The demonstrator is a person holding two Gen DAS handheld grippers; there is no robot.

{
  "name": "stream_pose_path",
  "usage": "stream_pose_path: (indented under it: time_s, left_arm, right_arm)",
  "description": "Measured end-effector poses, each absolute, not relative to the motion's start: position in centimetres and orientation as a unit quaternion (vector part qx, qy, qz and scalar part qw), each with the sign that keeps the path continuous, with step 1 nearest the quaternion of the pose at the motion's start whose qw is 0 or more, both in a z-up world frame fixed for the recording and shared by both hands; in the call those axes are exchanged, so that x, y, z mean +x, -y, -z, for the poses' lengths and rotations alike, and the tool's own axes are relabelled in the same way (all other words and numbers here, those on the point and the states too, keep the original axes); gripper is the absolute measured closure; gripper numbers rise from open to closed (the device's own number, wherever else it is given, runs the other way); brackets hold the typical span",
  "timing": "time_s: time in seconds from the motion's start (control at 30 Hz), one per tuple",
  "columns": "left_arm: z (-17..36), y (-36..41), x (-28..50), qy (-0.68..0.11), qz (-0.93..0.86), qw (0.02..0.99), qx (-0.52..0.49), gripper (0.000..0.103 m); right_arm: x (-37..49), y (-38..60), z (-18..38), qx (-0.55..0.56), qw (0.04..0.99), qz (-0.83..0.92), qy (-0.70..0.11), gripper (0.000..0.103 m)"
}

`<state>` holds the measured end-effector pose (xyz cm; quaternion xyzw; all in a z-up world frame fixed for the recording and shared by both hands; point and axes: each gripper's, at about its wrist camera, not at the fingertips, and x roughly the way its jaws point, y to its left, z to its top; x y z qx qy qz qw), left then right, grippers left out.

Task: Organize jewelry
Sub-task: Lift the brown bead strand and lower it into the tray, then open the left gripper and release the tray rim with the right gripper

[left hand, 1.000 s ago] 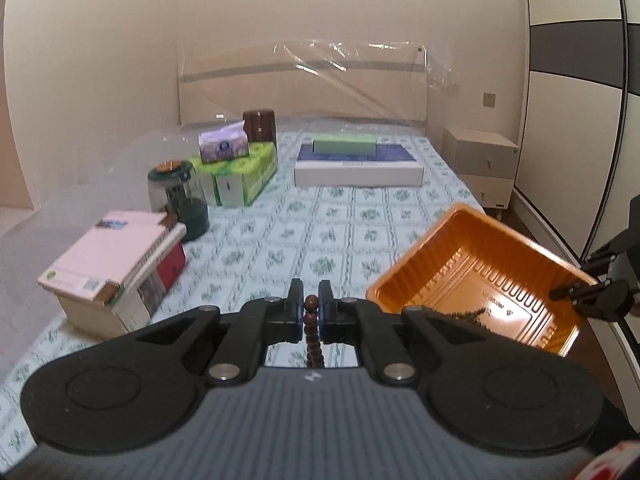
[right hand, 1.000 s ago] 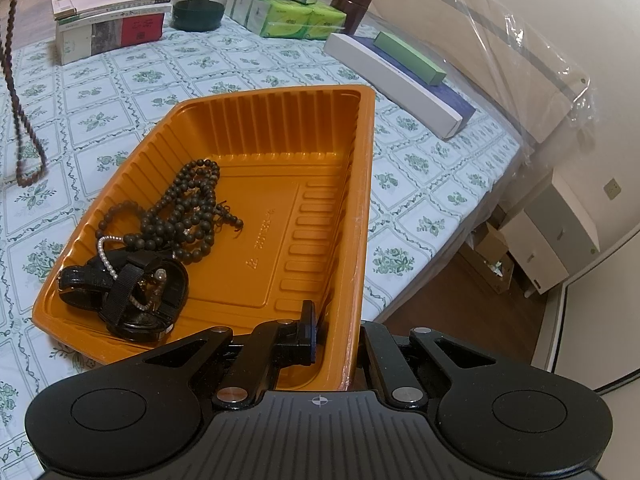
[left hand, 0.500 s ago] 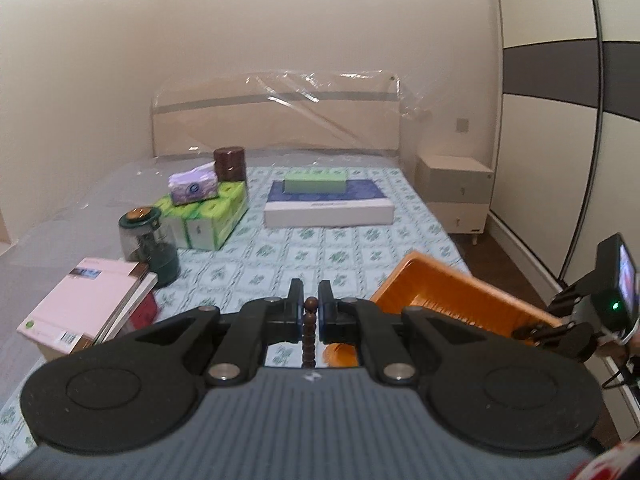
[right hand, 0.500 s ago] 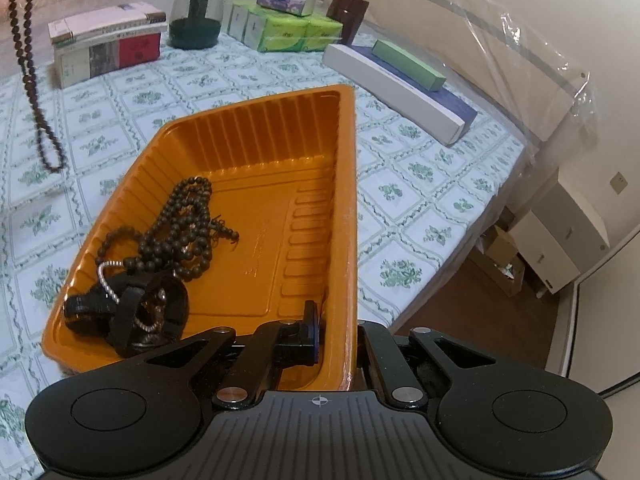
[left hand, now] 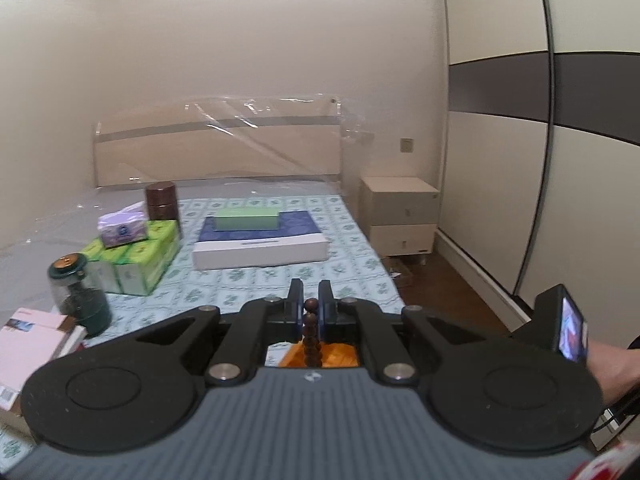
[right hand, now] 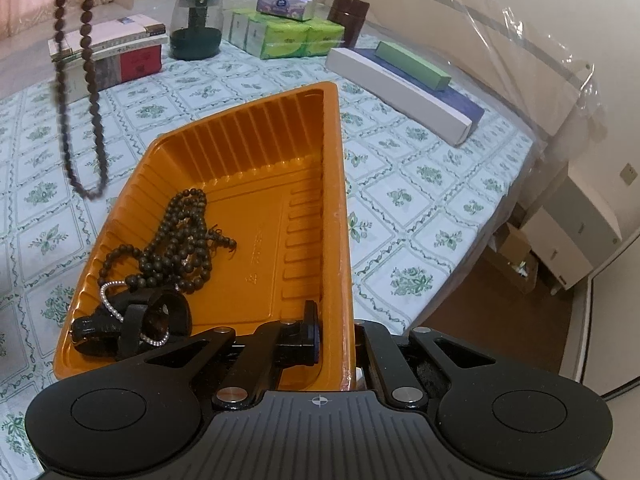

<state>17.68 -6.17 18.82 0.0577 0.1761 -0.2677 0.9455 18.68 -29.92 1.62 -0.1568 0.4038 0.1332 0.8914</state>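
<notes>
My left gripper [left hand: 310, 308] is shut on a brown bead necklace [left hand: 310, 334], held high above the bed. In the right wrist view the necklace [right hand: 82, 92] hangs in a long loop at the upper left, just left of the orange tray [right hand: 256, 160]. My right gripper [right hand: 336, 332] is shut on the tray's near right rim. The tray holds a dark bead strand [right hand: 180, 240], a thin pearl bracelet [right hand: 110, 300] and a black watch-like piece [right hand: 136, 326]. A bit of the tray shows below the left fingers [left hand: 336, 354].
On the patterned bedspread [right hand: 400, 192] stand a book stack [right hand: 112, 56], a dark green jar [right hand: 196, 26], green tissue packs [right hand: 288, 36], a brown canister [right hand: 348, 10] and a long white box with a green box on it [right hand: 404, 76]. A nightstand [left hand: 400, 216] stands right of the bed.
My left gripper has risen with the necklace, so its view now looks across the room. The hanging loop has lifted and moved closer to the tray's left side. The right gripper still holds the rim.
</notes>
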Motion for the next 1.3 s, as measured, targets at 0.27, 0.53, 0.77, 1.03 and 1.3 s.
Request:
stream_pose_path:
  time_s: [0.27,0.53,0.77,1.03,1.3]
  left_arm:
    - [-16.2,9.7,18.9,-0.211,0.294,0.930,0.066,0.097]
    - [-12.8,12.2,20.7,-0.258,0.306,0.913,0.074,0.097]
    - [-10.2,13.7,22.6,-0.293,0.307,0.902,0.080,0.097]
    - [-8.8,13.2,23.4,-0.317,0.293,0.899,0.071,0.086]
    - [-8.9,8.8,21.4,-0.310,0.237,0.920,0.050,0.074]
  right_arm:
    - [18.9,30.4,-1.1,-0.149,0.889,-0.135,-0.411,0.100]
    - [18.7,30.7,-0.7,-0.146,0.886,-0.136,-0.418,0.100]
    - [18.5,30.8,-0.7,-0.144,0.886,-0.138,-0.419,0.100]
    - [18.7,31.0,-0.6,-0.139,0.885,-0.139,-0.421,0.100]
    - [19.4,32.7,0.3,-0.105,0.884,-0.153,-0.429,0.100]
